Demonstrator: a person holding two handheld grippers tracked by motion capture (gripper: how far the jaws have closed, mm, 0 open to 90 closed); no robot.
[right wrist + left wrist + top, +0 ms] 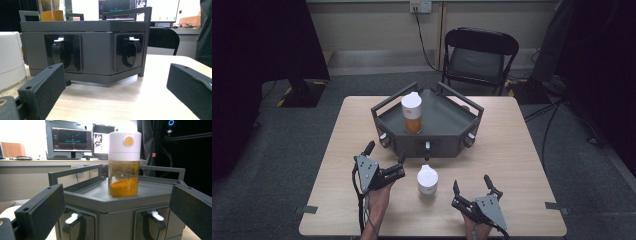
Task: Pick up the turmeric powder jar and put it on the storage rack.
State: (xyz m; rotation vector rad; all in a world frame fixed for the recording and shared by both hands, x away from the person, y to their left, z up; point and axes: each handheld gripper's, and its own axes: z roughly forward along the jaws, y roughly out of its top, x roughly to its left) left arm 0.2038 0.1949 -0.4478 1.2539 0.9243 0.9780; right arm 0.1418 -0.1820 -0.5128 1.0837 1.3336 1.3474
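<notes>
High view, items listed left to right. Left gripper [387, 154]: jaws spread wide, holding nothing, raised off the wooden table [337, 150] and aimed at the grey rack; in the left gripper view its two black pads [41, 211] frame the rack's front with nothing between them. Grey rack [447, 117]: angular tray-topped stand at the table's middle, with railed sides and handle recesses along its front face. Orange-powder jar [412, 113]: upright on the rack's top deck toward its left side, white lid on, roughly a third full as the left gripper view shows it [124, 165]; judged already placed. White-lidded jar [427, 179]: upright on the bare table just in front of the rack, between the two grippers and touched by neither; its contents cannot be told. Right gripper [471, 188]: jaws likewise wide apart and empty, low over the near right table edge; its own view catches the white-lidded jar at far left [11, 62]. Status, as a judgement: one jar shelved, one left to grasp and lift onto the rack; no grasp begun.
</notes>
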